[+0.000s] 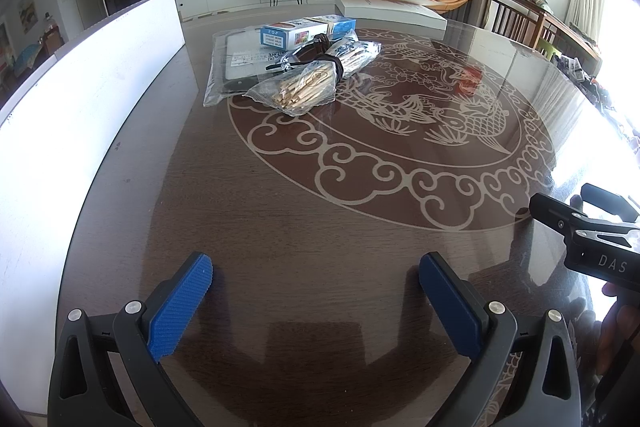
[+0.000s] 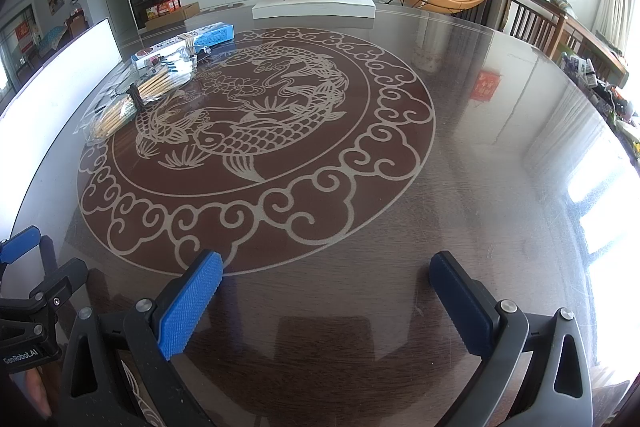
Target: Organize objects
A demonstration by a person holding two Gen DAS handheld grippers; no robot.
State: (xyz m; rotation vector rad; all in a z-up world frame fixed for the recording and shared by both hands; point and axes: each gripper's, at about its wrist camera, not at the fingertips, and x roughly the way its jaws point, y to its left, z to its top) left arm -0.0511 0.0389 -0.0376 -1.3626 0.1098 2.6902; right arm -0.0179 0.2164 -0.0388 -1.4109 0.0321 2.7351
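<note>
The left gripper point(image 1: 316, 301) and right gripper point(image 2: 326, 301) both hover over the table point(image 2: 460, 187) at its near edge, jaws spread wide and holding nothing. The bagged bundle of wooden sticks point(image 1: 304, 83) lies well ahead toward the far left edge, atop a flat plastic-wrapped packet point(image 1: 224, 67) beside a blue box point(image 1: 304, 31). Its long axis runs diagonally away and rightward (nearer the left gripper, I judge).

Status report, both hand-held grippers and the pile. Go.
Left hand-held gripper open, empty. Right hand-held gripper open, empty. Bagged chopsticks, blue box piled far left on table, untouched. Path clear.
</note>
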